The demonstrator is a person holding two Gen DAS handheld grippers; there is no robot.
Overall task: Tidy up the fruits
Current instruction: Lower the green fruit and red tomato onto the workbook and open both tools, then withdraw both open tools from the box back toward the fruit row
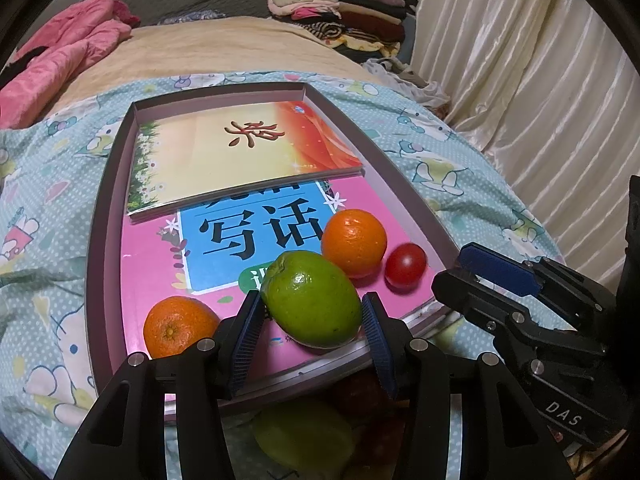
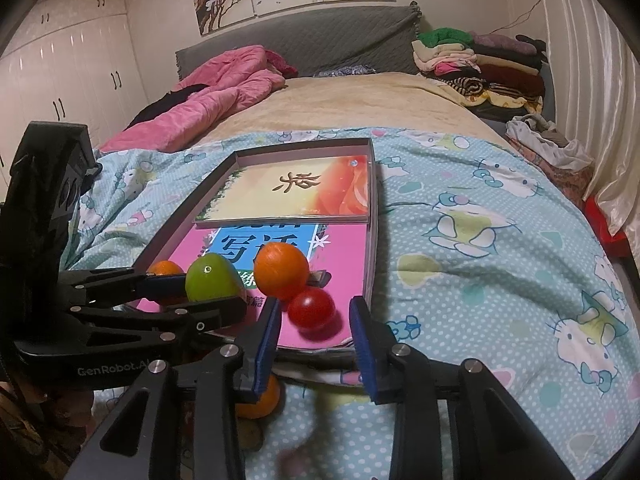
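My left gripper [image 1: 312,304] is shut on a green fruit [image 1: 314,300], held just above the pink book [image 1: 152,288] in the shallow grey box [image 1: 100,240]. Two oranges [image 1: 354,242] [image 1: 178,326] and a red tomato [image 1: 405,266] rest on that book. My right gripper [image 2: 316,324] is open and empty, its blue pads either side of the tomato [image 2: 312,308] without touching it. The right wrist view also shows the green fruit [image 2: 210,278] in the left gripper [image 2: 188,292] and the orange [image 2: 282,270]. More fruit lies blurred below the box's near edge [image 1: 304,436] [image 2: 260,398].
The box lies on a blue cartoon-print quilt [image 2: 480,280] on a bed. A second yellow-orange book [image 1: 240,156] fills the box's far half. A pink quilted jacket [image 2: 208,100] lies at the far left, a pile of folded clothes [image 2: 480,60] at the far right, curtains [image 1: 520,80] to the right.
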